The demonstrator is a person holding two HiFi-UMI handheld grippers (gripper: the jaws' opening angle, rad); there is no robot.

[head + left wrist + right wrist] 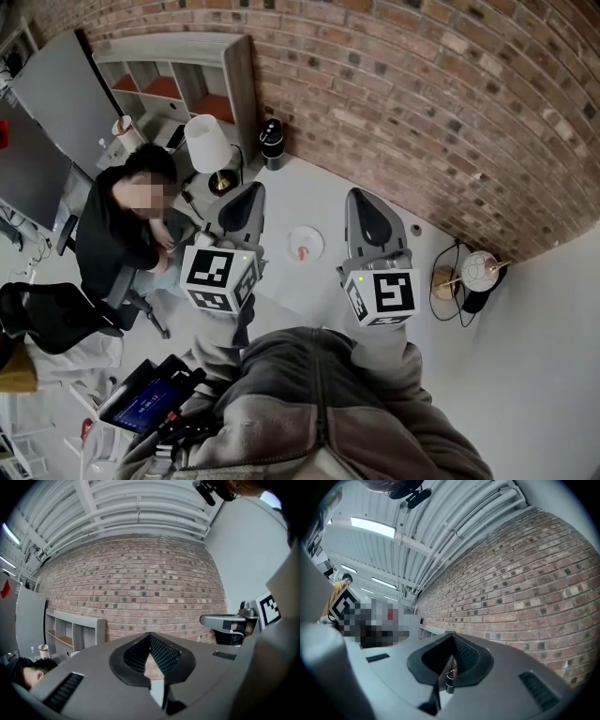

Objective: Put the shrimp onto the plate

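Observation:
A small white plate (305, 243) lies on the white table (394, 187) between my two grippers in the head view. A pink shrimp (302, 251) lies on it. My left gripper (251, 190) hovers just left of the plate, and its jaws meet at the tip (150, 635) with nothing between them. Just right of the plate, my right gripper (362, 195) is shut and empty (452, 638). Both gripper views look up at the brick wall and show no plate. The right gripper's body (226, 620) appears in the left gripper view.
A white lamp (208, 144) and a black canister (271, 142) stand at the table's far left, beside a grey shelf unit (178, 80). A person in black (117, 230) sits left of the table. A round white object (479, 271) with cables sits at the right.

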